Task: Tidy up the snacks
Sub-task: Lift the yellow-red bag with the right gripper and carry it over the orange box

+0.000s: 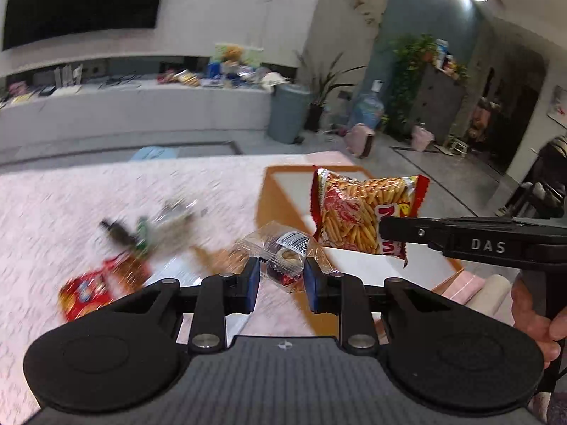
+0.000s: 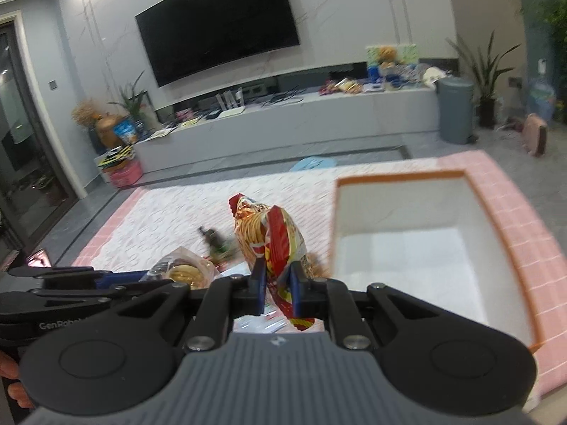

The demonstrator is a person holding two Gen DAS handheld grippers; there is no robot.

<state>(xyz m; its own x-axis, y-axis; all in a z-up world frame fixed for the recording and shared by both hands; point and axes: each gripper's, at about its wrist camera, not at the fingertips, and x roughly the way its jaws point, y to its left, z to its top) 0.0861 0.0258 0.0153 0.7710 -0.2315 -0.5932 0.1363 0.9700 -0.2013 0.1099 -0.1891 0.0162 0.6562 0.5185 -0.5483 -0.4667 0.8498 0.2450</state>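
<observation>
My left gripper (image 1: 281,272) is shut on a clear wrapped pastry packet (image 1: 283,253) and holds it above the pink-and-white mat. My right gripper (image 2: 277,280) is shut on a red bag of stick snacks (image 2: 273,239), held upright beside the orange-rimmed white box (image 2: 407,248). In the left wrist view the same bag (image 1: 361,209) hangs from the right gripper (image 1: 393,228) over the box (image 1: 283,191). The left gripper with its packet (image 2: 184,271) shows at the lower left of the right wrist view.
Loose snacks lie blurred on the mat: a red packet (image 1: 88,292), a clear packet (image 1: 170,219) and a dark green one (image 2: 214,242). A grey TV bench (image 2: 283,117) with clutter and a grey bin (image 2: 455,109) stand beyond the mat.
</observation>
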